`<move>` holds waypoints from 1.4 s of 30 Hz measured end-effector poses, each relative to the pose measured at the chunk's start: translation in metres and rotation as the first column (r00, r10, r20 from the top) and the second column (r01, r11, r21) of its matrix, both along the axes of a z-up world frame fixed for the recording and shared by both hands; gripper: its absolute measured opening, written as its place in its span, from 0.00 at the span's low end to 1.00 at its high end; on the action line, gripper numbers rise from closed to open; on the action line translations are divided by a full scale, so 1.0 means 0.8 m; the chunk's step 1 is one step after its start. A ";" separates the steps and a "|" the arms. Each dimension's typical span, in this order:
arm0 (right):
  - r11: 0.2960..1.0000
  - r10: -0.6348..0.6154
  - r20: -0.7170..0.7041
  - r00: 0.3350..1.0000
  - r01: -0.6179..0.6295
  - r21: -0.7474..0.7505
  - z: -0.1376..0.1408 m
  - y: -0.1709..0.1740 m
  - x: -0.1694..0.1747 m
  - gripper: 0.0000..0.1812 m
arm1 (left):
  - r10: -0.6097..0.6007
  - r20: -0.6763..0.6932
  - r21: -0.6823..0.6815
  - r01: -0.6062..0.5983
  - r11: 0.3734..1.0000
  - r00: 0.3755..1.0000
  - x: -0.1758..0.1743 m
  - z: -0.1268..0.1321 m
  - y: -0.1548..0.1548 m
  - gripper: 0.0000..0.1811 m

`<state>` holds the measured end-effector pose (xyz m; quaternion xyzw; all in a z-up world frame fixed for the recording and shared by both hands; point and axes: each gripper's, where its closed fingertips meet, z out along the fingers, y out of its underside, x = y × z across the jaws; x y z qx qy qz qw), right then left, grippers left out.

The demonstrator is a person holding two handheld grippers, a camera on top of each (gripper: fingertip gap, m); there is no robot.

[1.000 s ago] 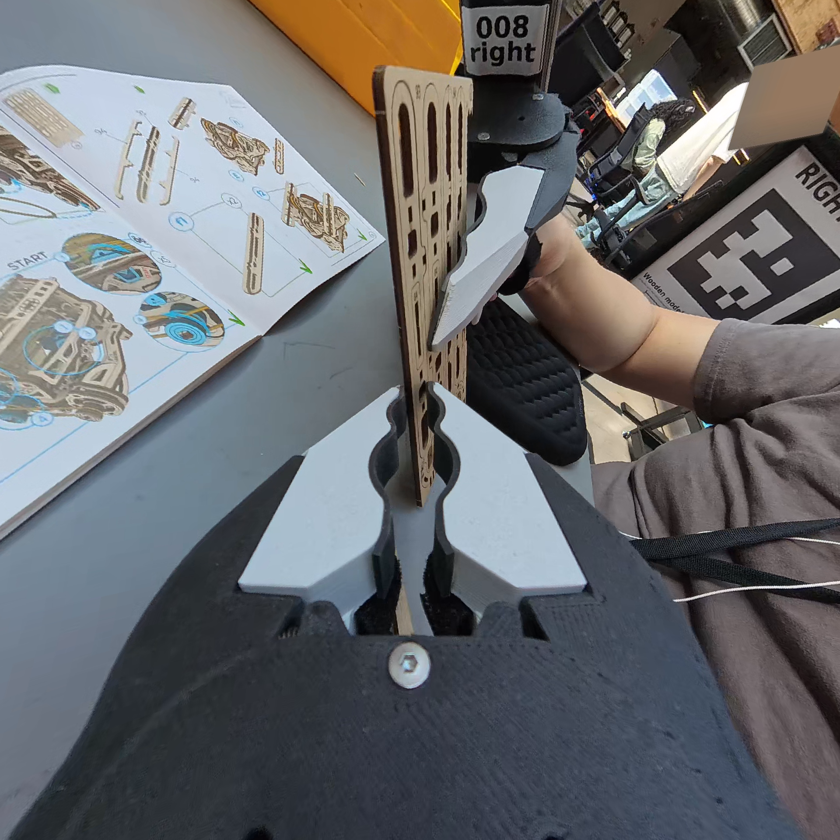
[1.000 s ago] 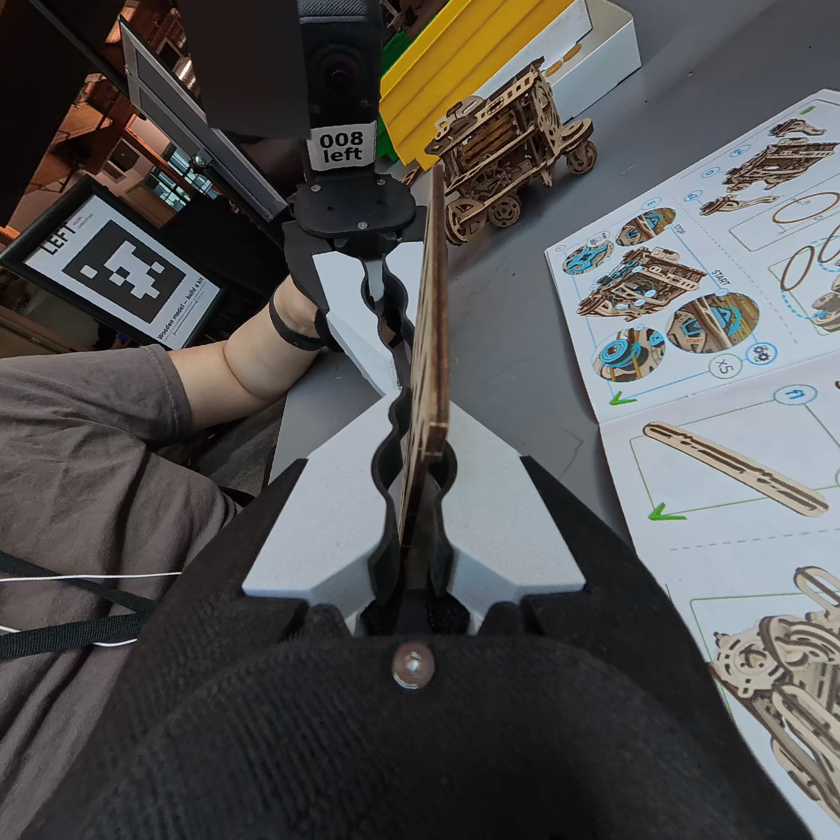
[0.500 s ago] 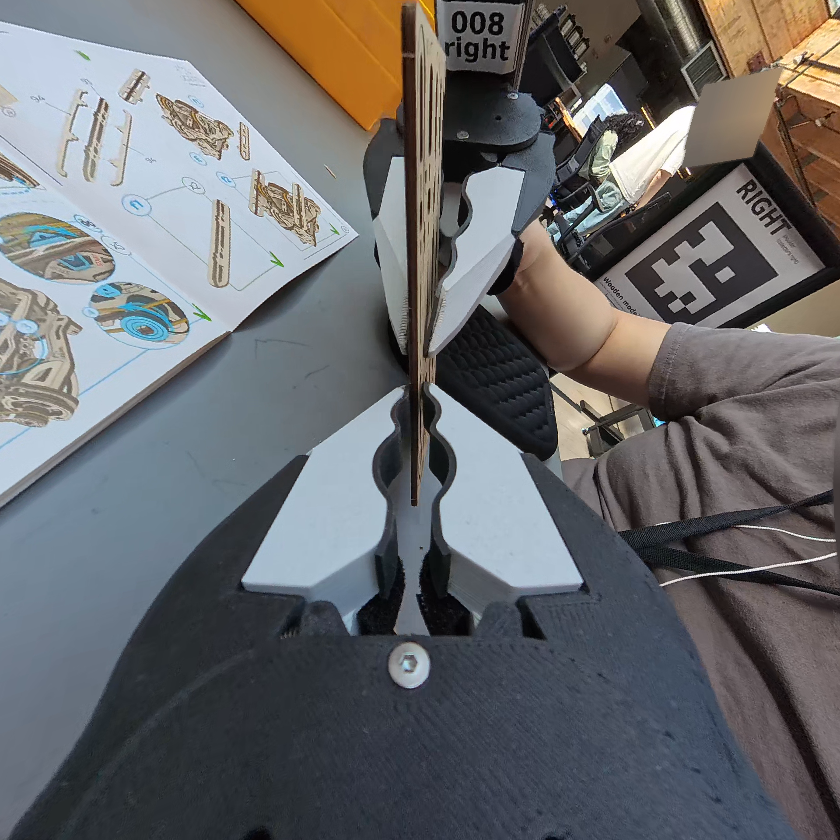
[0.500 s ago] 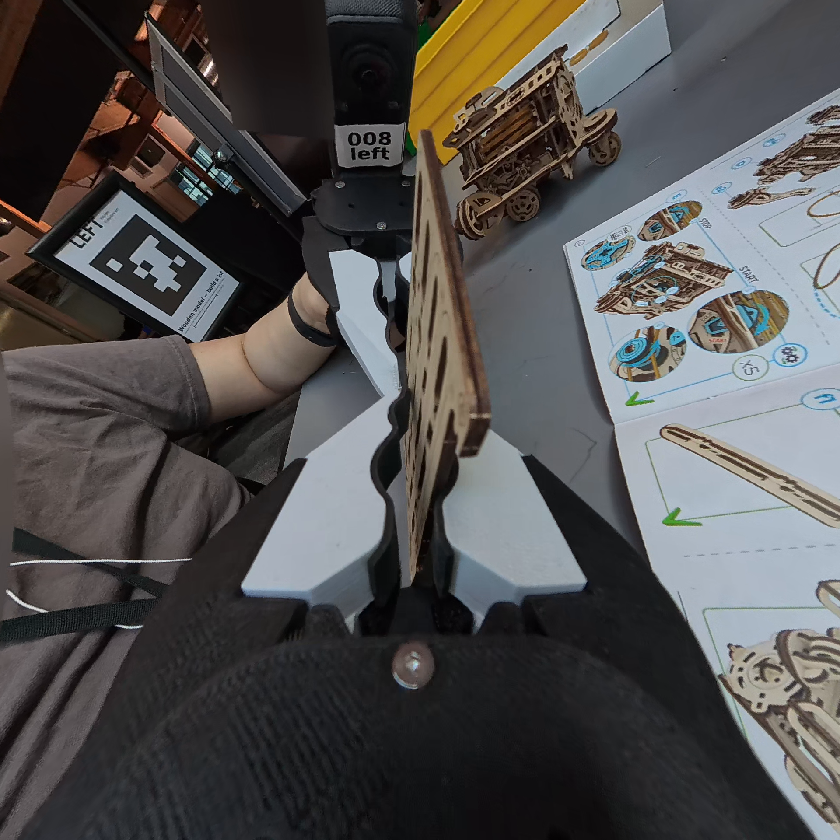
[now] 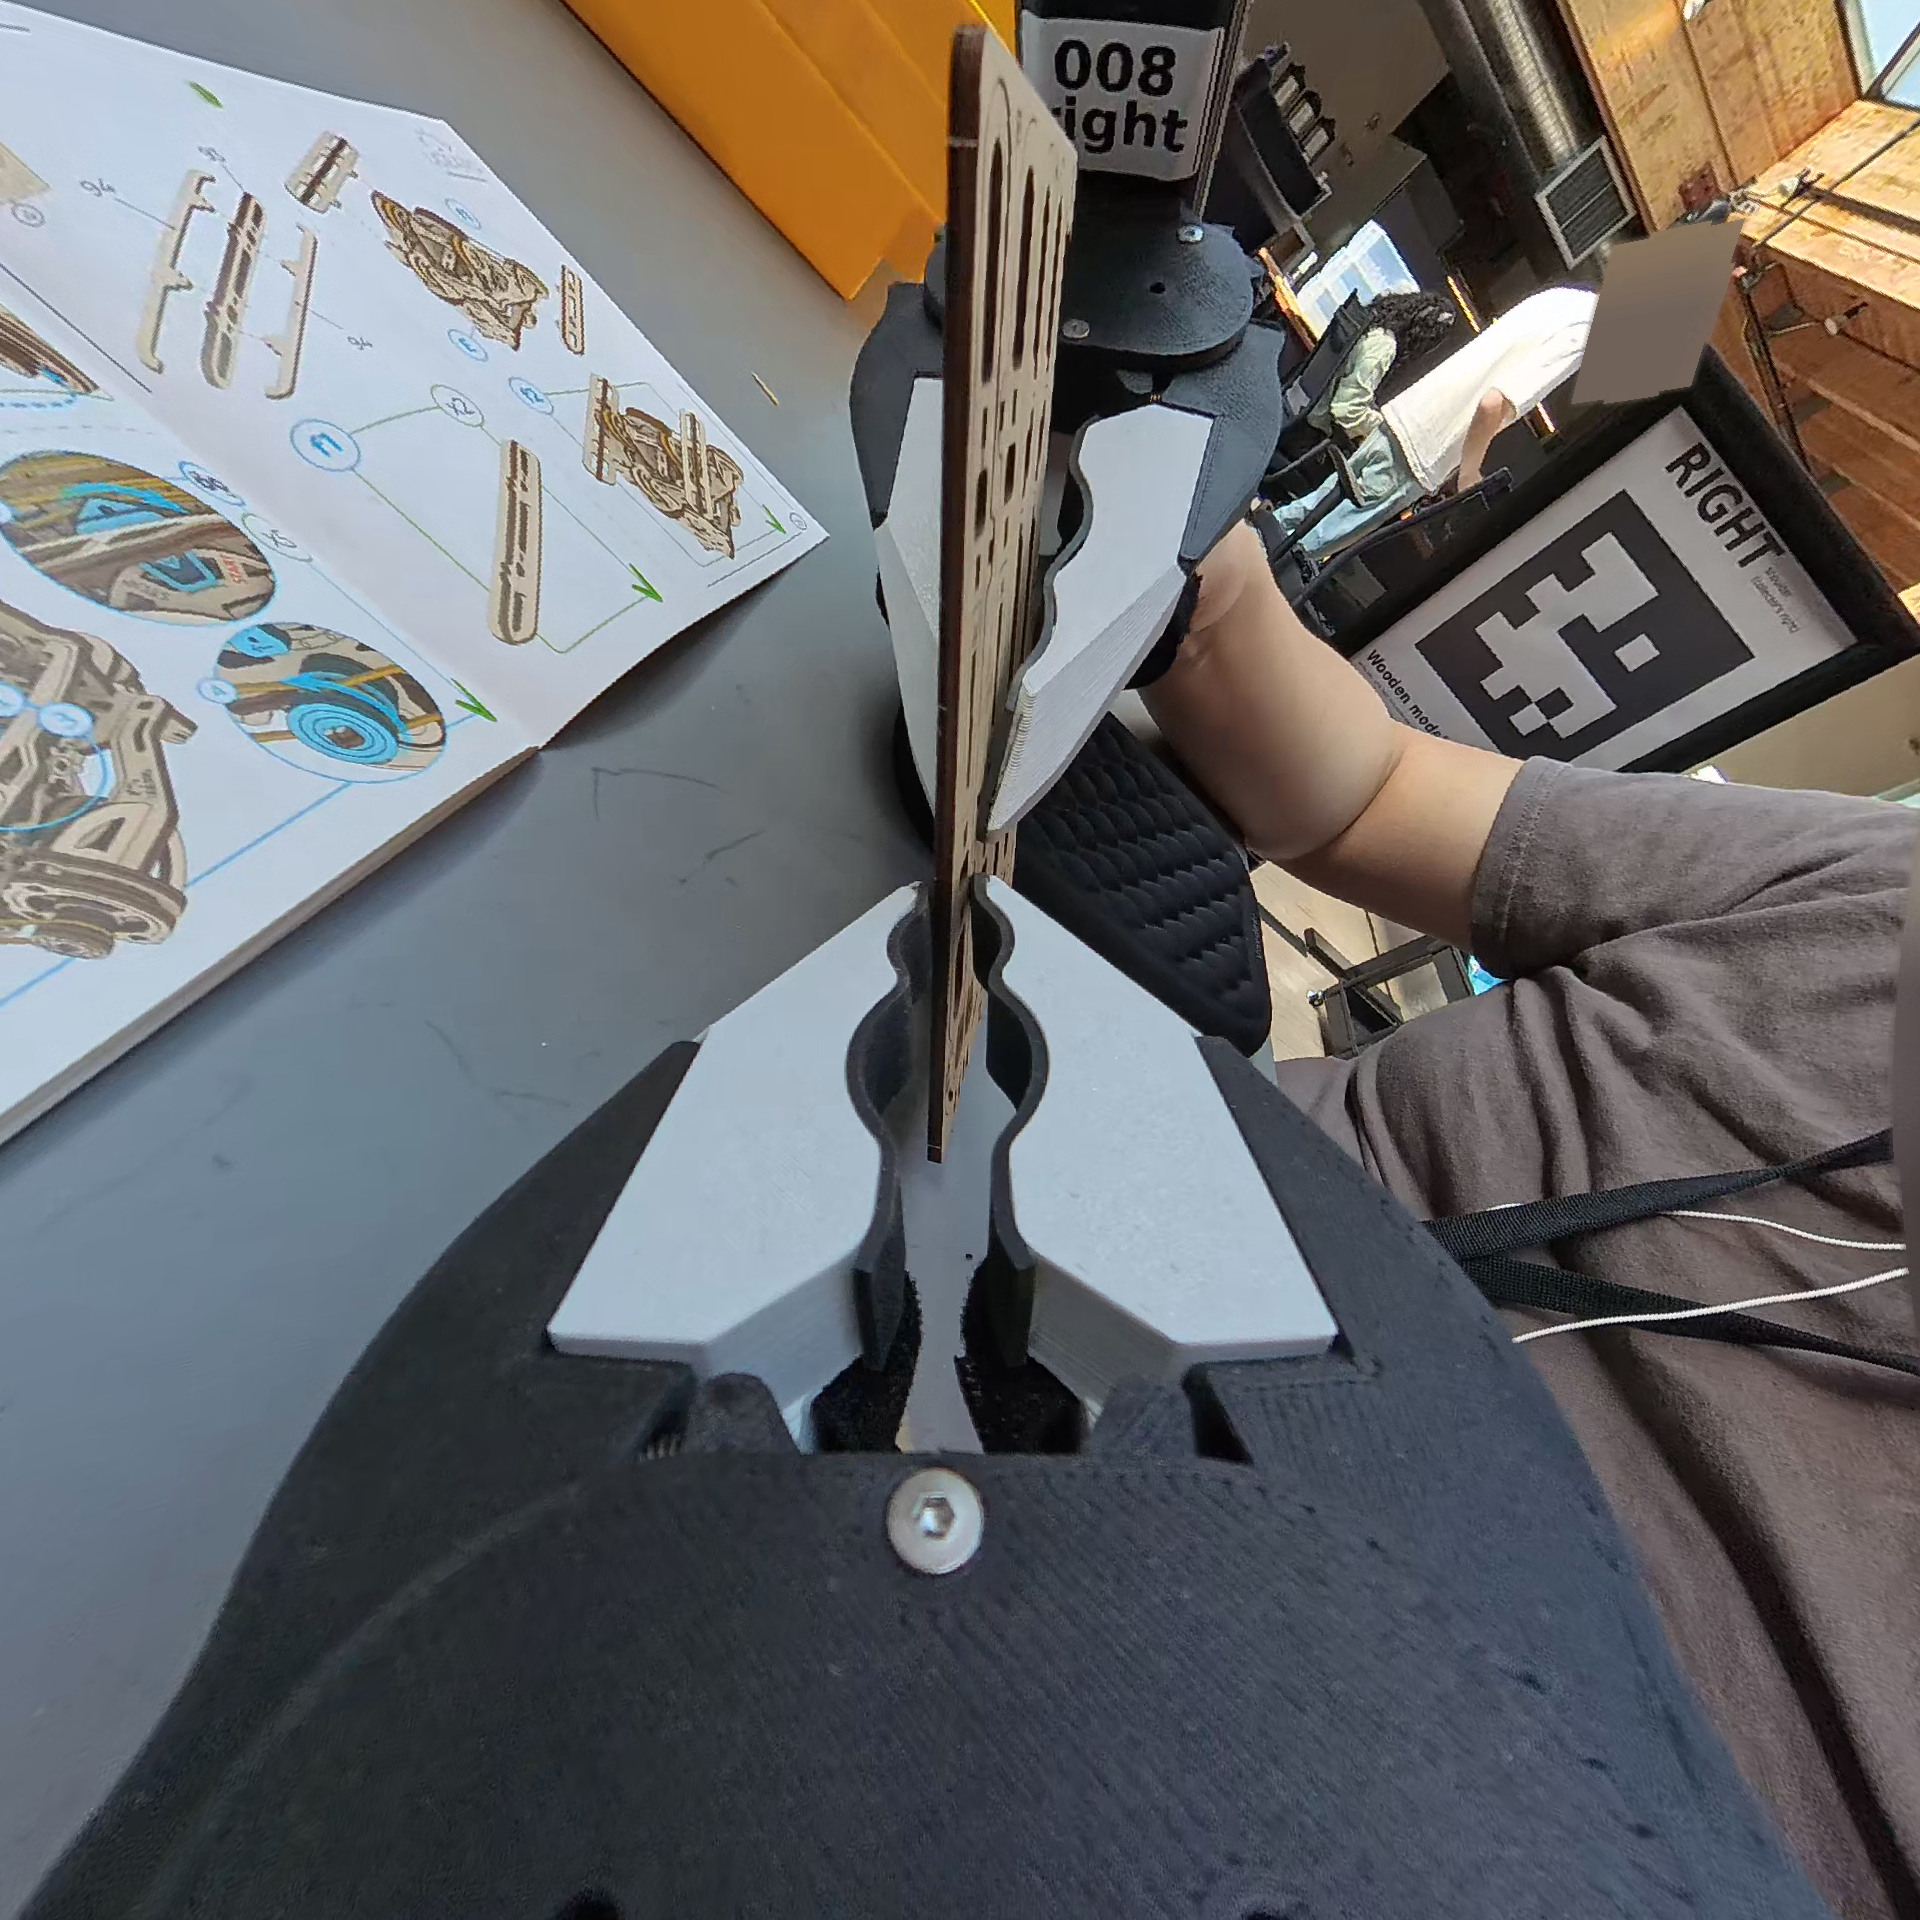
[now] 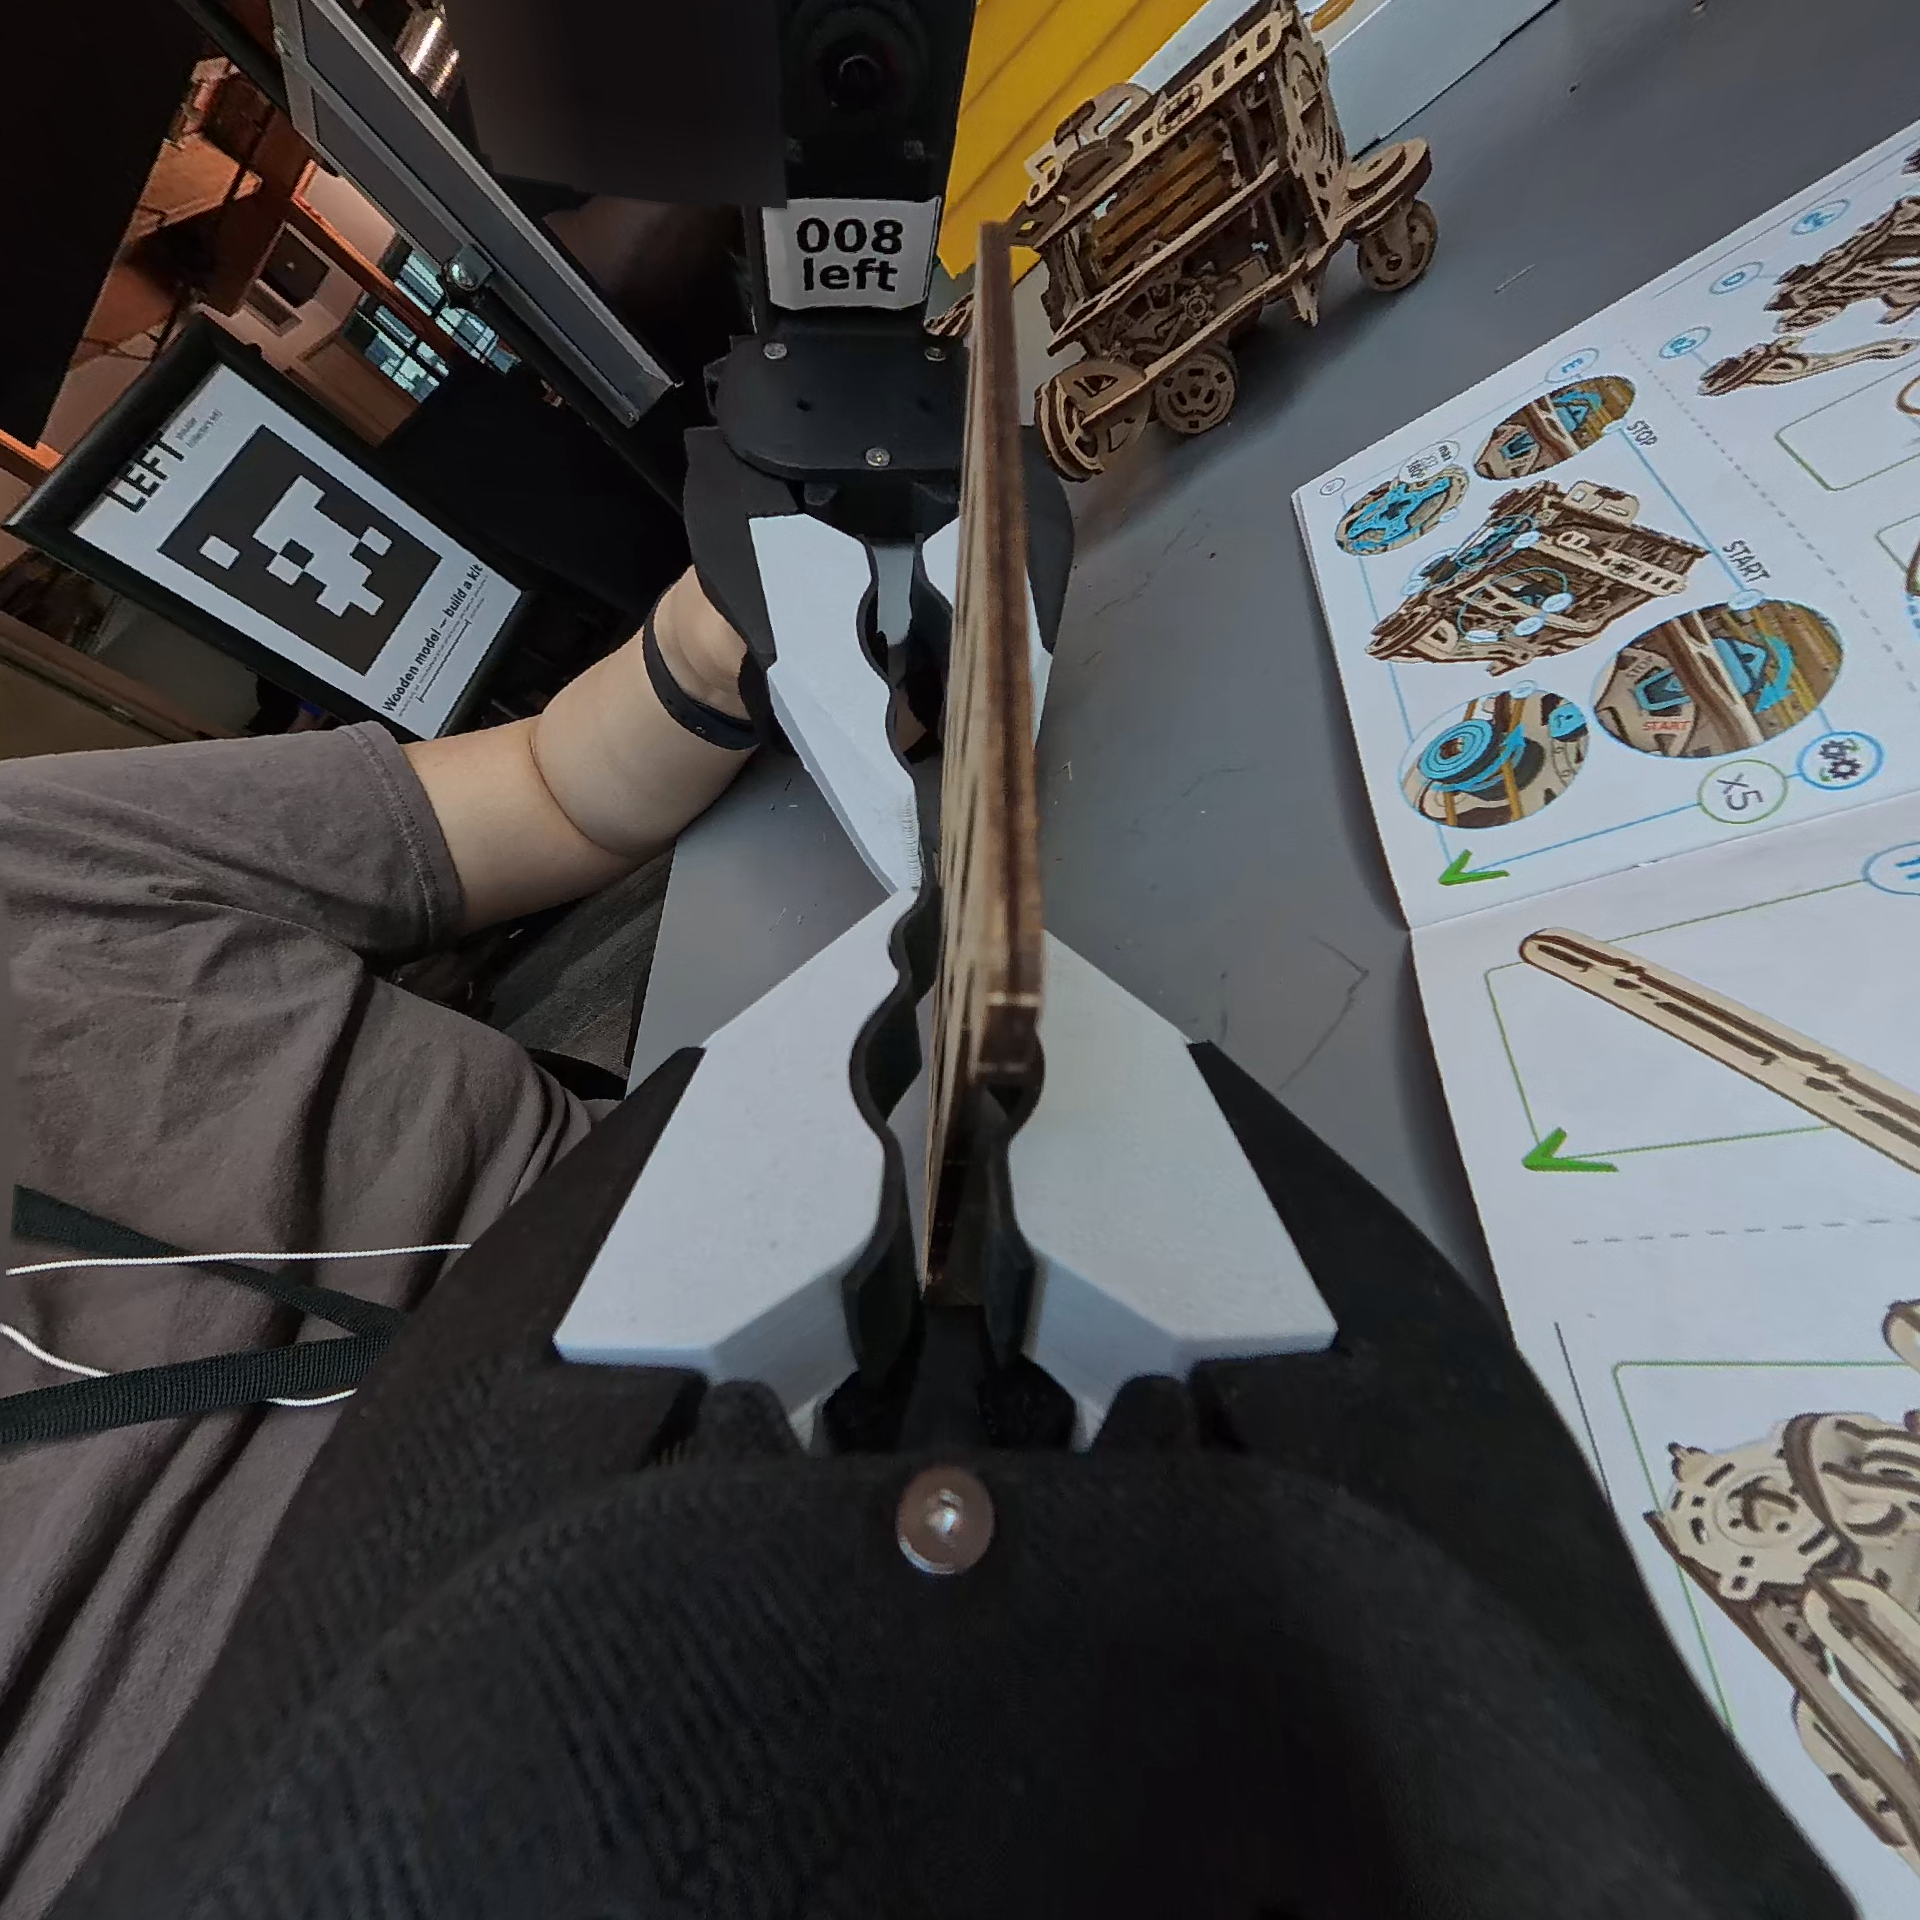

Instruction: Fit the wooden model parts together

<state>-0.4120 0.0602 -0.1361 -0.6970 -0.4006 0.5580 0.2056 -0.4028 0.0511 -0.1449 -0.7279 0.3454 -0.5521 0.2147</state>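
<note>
A thin laser-cut wooden sheet (image 5: 1003, 499) with several slots stands on edge above the grey table (image 5: 364, 1091). It spans from one gripper to the other. My left gripper (image 5: 951, 894) is shut on its near end. My right gripper (image 6: 977, 914) is shut on the other end of the sheet (image 6: 997, 675), seen edge-on. The two grippers face each other, tips almost touching. The right gripper also shows in the left wrist view (image 5: 961, 810). The left gripper also shows in the right wrist view (image 6: 920, 821). Part of each far finger is hidden behind the sheet.
An open instruction booklet (image 5: 312, 499) lies on the table; it also shows in the right wrist view (image 6: 1621, 748). An assembled wooden wagon model (image 6: 1195, 249) stands beyond it by a yellow box (image 5: 831, 135). The person's forearm (image 5: 1330, 748) and lap are close by. My two grippers' fingertips are within a few centimetres of each other.
The sheet has twisted about its long axis, its face turning back and forth between the two grippers. Both grippers have kept hold of it and stayed close together.
</note>
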 end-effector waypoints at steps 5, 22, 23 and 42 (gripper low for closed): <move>1.000 0.001 -0.002 1.000 -0.001 -0.014 0.000 0.000 0.000 0.00 | 0.000 0.002 0.002 0.000 1.000 1.000 0.000 -0.001 0.001 0.02; 0.998 -0.050 0.040 0.998 0.051 -0.032 -0.010 0.009 0.001 0.00 | 0.049 -0.051 0.077 -0.046 0.996 0.997 0.000 -0.011 0.011 0.01; 0.998 -0.047 0.034 0.998 0.048 -0.034 -0.009 0.009 0.001 0.00 | 0.048 -0.053 0.087 -0.044 0.995 0.997 0.001 -0.010 0.011 0.02; 1.000 -0.020 -0.009 1.000 0.020 -0.007 0.001 0.004 0.001 0.00 | 0.067 0.040 0.057 -0.069 0.996 0.997 -0.019 0.022 0.020 0.00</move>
